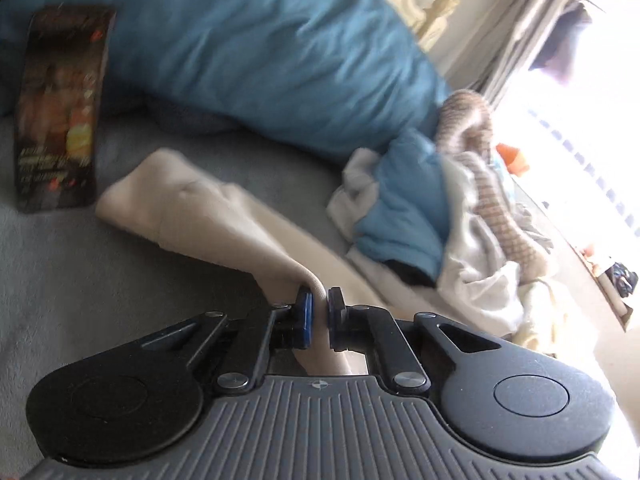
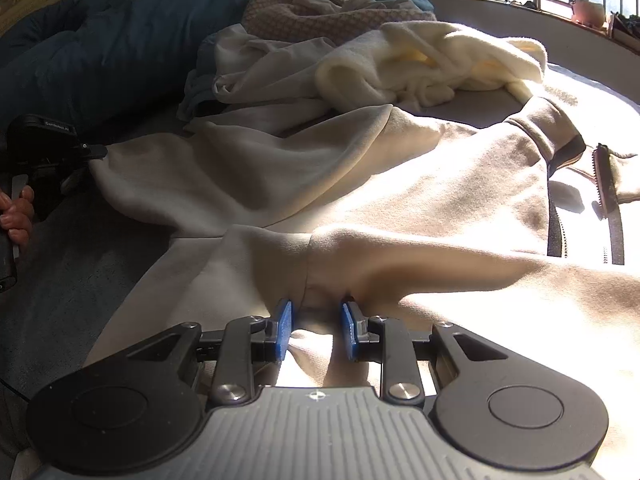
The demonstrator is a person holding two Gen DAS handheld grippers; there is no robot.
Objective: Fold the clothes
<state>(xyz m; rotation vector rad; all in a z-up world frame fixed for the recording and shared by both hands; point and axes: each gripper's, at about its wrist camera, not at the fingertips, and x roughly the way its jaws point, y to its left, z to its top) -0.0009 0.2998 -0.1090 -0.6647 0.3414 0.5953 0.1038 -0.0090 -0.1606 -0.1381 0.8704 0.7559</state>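
Both grippers, left gripper (image 1: 319,300) and right gripper (image 2: 316,314), pinch the beige jacket (image 2: 360,184), its zipper half glare-washed.

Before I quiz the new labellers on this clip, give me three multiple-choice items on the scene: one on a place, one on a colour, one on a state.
1. Where does the dark printed box stand relative to the beige garment in the left wrist view?
A. to its left
B. on top of it
C. to its right

2. What colour is the big duvet behind the clothes?
A. red
B. blue
C. green

3. What is the left gripper doing?
A. hanging open over bare bed
B. shut on the beige garment
C. holding the box

Answers:
1 A: the box stands on the grey bed cover, left of the garment.
2 B: the duvet shows blue in both views.
3 B: its jaws pinch a fold of beige cloth.
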